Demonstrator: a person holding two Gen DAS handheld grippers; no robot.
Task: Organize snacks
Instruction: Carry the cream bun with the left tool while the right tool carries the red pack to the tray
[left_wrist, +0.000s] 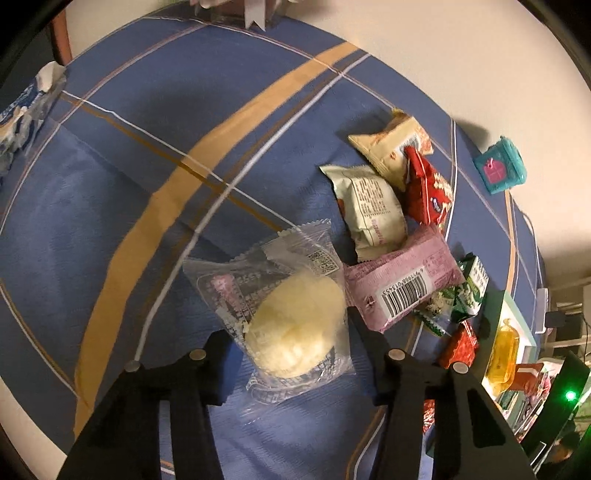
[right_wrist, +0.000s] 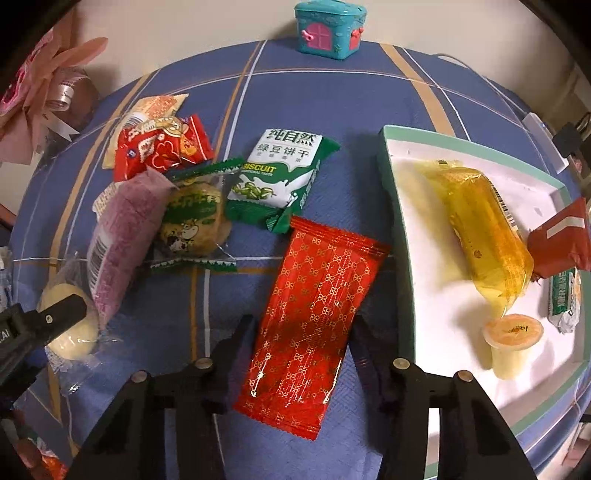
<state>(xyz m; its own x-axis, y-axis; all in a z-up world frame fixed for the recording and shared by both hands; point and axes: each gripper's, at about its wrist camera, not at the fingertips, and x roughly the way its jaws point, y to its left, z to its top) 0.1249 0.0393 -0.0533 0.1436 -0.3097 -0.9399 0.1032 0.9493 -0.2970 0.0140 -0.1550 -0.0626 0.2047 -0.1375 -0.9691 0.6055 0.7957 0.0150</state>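
Both hands were at the pick-up step. The left gripper (left_wrist: 291, 343) had its fingers either side of the clear-wrapped pale bun (left_wrist: 295, 325), the right gripper (right_wrist: 303, 332) astride the red foil packet (right_wrist: 310, 321); fingers looked close to the wrappers, but contact couldn't be told. Next, prob.: clamp, lift, carry right to the white tray (right_wrist: 417, 236), already holding a yellow-wrapped cake (right_wrist: 480, 229) & jelly cup (right_wrist: 511, 334). Surface: blue plaid cloth (left_wrist: 110, 206), snack pile centre, teal toy house (right_wrist: 330, 27) at far edge, cream wall behind.

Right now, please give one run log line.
left tool: around clear-wrapped bun | right tool: around red packet | tray: partly filled
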